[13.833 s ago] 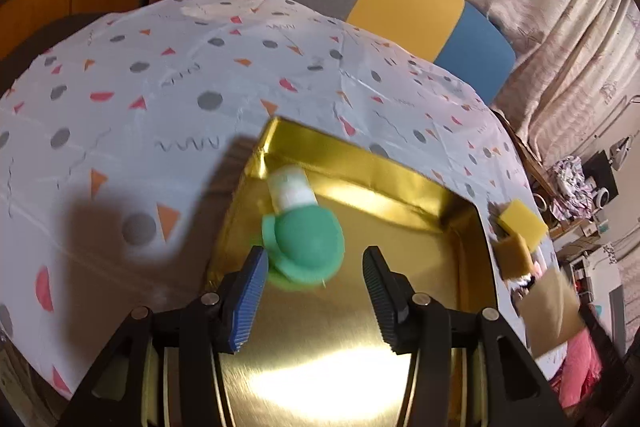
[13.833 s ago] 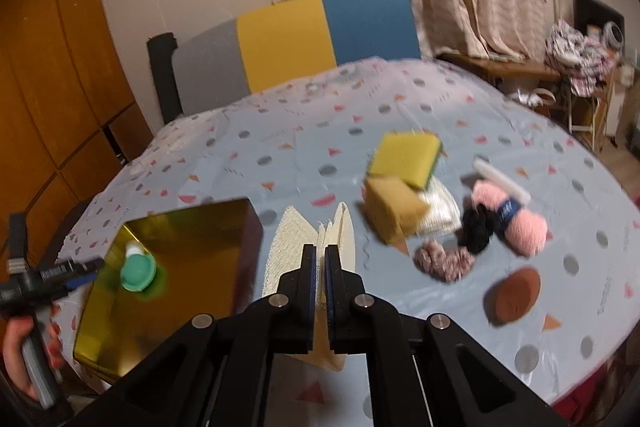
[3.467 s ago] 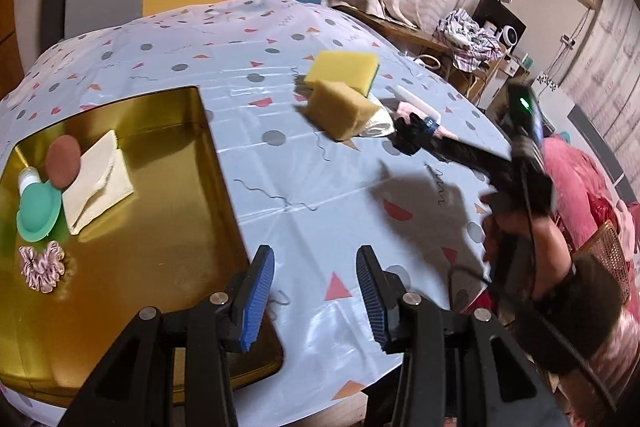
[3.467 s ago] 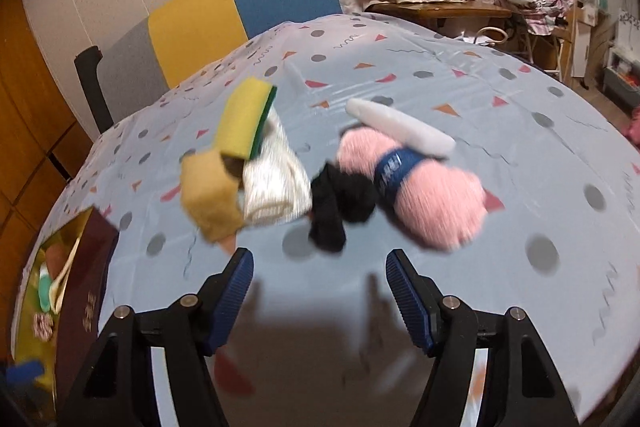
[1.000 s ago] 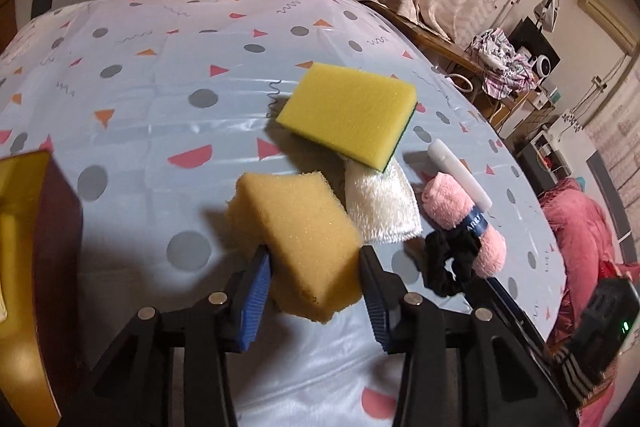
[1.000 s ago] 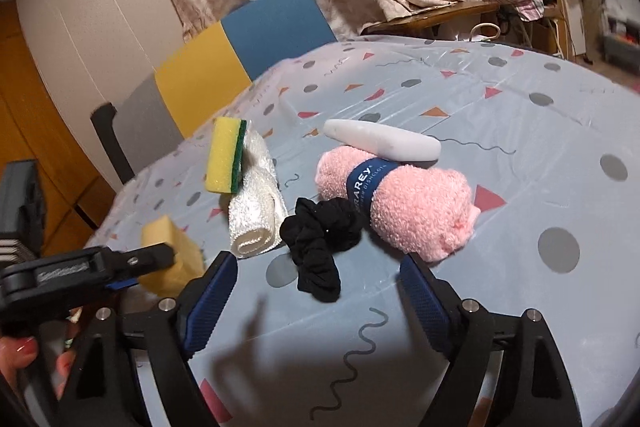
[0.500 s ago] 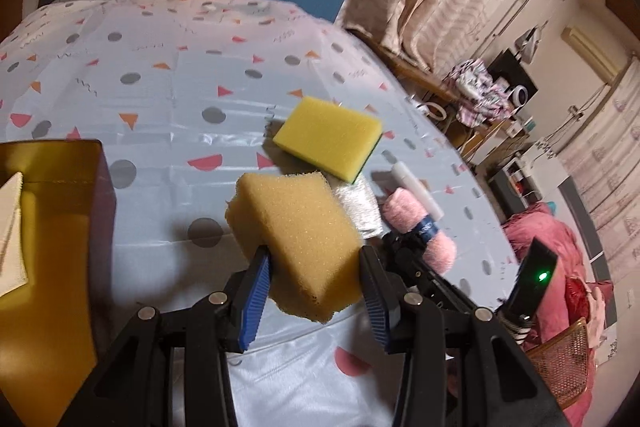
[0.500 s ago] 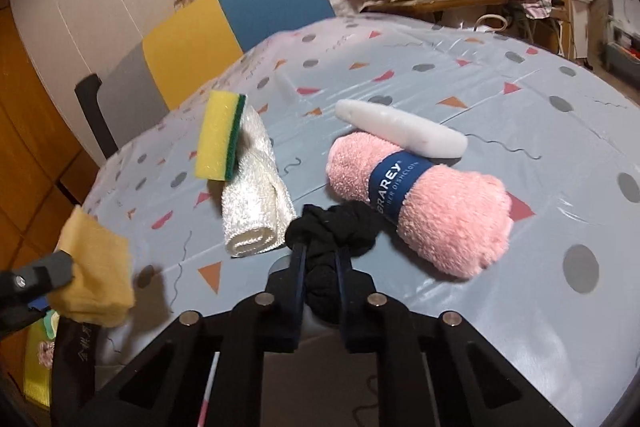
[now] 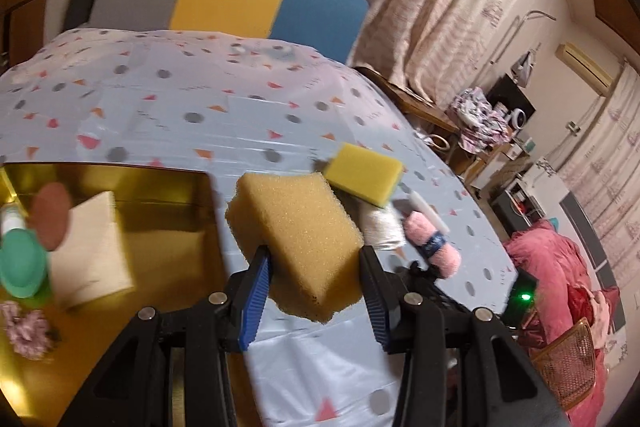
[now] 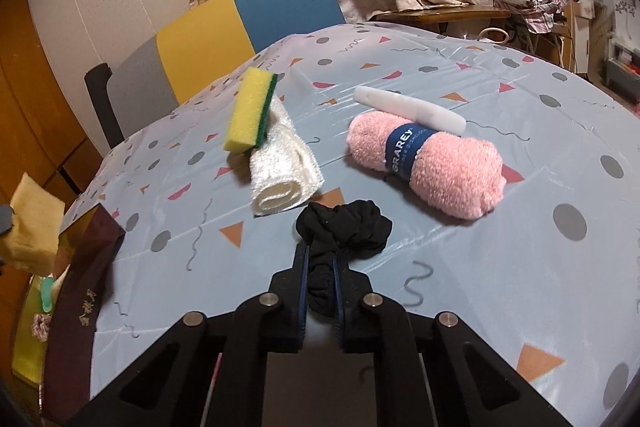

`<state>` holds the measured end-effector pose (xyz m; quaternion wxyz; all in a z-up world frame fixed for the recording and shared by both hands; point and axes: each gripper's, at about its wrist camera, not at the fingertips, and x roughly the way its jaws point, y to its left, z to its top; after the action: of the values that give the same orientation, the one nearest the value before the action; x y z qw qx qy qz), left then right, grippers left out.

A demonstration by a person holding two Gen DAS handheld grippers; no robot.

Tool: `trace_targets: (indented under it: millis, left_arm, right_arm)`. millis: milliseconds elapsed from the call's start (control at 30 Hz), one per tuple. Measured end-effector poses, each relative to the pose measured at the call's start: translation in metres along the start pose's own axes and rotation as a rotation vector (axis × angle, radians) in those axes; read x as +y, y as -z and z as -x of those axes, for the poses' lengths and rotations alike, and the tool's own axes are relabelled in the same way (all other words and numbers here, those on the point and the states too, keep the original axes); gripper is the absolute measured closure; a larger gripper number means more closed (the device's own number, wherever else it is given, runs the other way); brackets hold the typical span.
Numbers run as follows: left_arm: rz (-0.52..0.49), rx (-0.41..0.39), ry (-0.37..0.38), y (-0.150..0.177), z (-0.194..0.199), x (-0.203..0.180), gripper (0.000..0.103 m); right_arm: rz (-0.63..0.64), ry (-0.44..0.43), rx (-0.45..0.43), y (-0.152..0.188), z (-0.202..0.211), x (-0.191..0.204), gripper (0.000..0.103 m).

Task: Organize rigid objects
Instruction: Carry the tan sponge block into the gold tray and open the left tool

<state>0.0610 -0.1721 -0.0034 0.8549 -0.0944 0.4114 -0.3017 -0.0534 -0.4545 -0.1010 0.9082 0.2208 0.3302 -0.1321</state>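
Sponge (image 9: 296,227) gripped above gold box (image 9: 160,183) rim.

1. My right gripper (image 10: 320,267) has its fingers (image 10: 301,275) pinched onto the black scrunchie (image 10: 344,227), which rests on the bench (image 10: 500,287).
2. Beyond it I see a rolled white towel (image 10: 280,167) with a yellow sponge (image 10: 250,115) leaning on its far end.
3. To the right lies a pink rolled towel (image 10: 432,163) with a blue band; a white tube (image 10: 408,109) touches its far side.
4. At the left edge I see the gold box (image 10: 76,291) and a tan sponge (image 10: 32,223) above it.
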Motion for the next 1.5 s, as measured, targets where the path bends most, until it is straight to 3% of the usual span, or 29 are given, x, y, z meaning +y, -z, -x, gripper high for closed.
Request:
trace_targets:
  millis: [200,433,767,1100,1300,1500]
  left_arm:
    - [0.047,0.034,-0.074,-0.001,-0.007,0.045,0.059]
    - [0.093,0.082,-0.108,-0.008,-0.034,0.076,0.058]
    - [0.092,0.102,-0.200,-0.016,-0.044,0.081,0.049]
    - [0.135,0.050,-0.133,-0.016,0.003,0.091,0.049]
    - [0.130,-0.011,-0.093,0.000,0.039,0.097,0.049]
    - [0.103,-0.012,-0.096,0.026,0.061,0.104,0.049]
  right_arm:
    - [-0.021,-0.029,-0.017,0.001,0.014,0.011,0.092]
    - [-0.032,-0.054,-0.032,-0.001,0.030,0.025,0.092]
    - [-0.051,-0.089,-0.057,-0.002,0.048,0.038,0.092]
    - [-0.043,-0.106,-0.058,-0.001,0.054,0.054,0.092]
    - [-0.062,-0.096,-0.067,-0.006,0.063,0.053,0.092]
    - [-0.057,-0.079,-0.090,-0.013,0.080,0.051,0.092]
